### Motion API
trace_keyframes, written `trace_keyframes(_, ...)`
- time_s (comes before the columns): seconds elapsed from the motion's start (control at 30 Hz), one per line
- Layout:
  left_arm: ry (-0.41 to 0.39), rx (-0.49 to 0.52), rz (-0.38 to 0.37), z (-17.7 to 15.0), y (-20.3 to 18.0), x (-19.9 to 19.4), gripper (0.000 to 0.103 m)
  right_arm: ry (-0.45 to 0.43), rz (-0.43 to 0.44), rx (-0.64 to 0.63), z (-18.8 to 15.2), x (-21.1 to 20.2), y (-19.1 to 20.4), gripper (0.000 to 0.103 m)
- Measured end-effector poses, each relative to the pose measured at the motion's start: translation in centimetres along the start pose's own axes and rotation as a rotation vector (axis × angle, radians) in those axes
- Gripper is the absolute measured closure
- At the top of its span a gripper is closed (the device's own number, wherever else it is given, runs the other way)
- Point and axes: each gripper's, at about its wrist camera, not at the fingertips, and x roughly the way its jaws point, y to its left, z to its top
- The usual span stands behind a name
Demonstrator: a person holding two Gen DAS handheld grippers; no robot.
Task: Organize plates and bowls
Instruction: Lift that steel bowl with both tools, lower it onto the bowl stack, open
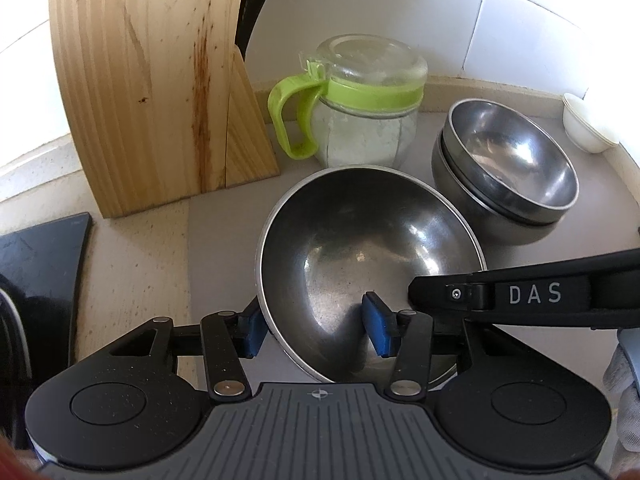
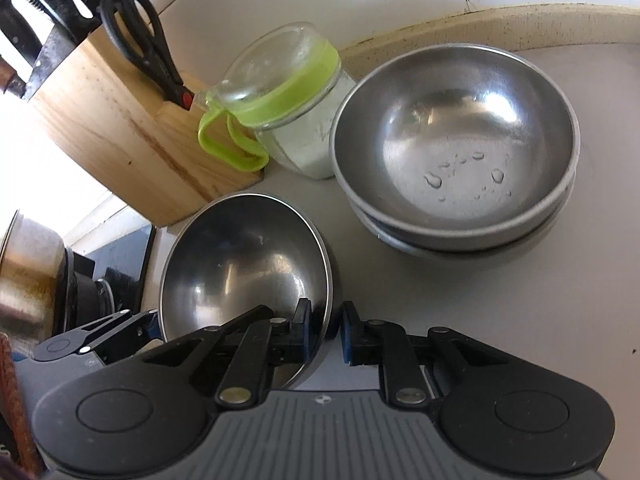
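Knife block (image 1: pixel 152 92) at rear left, jar (image 1: pixel 360 104) beside it, bowl stack (image 2: pixel 456 144) of two nested steel bowls at right, and the loose bowl (image 1: pixel 368 264) tilted on the counter (image 1: pixel 132 264) in front of the jar, its rim raised toward the viewer. Chief risk, as a judgement: the bowl is smooth, curved and looks wet like the stack, which carries water drops, so a pinch on the thin rim may slip and let the bowl drop, or swing it into the jar just behind; two grippers working one rim may also foul each other. Left gripper (image 1: pixel 316 328) comes in low from the near side, jaws wide apart and straddling the near-left wall, one pad (image 1: pixel 380 328) inside the bowl and one outside, neither clearly pressing. Right gripper (image 2: pixel 324 336) approaches from the near right, tilted down, jaws narrowly apart across the right rim; whether the pads touch the metal cannot be told. The next step appears to be lifting this bowl onto the stack
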Motion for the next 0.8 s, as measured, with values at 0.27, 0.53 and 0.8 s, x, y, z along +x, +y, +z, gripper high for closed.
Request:
trace_keyframes(0.27,-0.003,0.014,-0.008,-0.6,-0.8,-2.0,0.045,0.002,0.023,-0.024,-0.8,-1.7,0.5,0.083)
trace_keyframes(0.53,-0.043,0.035,0.016,-0.8,-2.5,-5.4,0.044,-0.032,0.063,-0.042,-1.4,-5.0,0.2,0.083)
trace_keyframes(0.8,-0.105,0.071,0.027,1.0,-5.6,-8.1,0.043,-0.111,0.082,-0.043,-0.9,-9.8,-1.3,0.083)
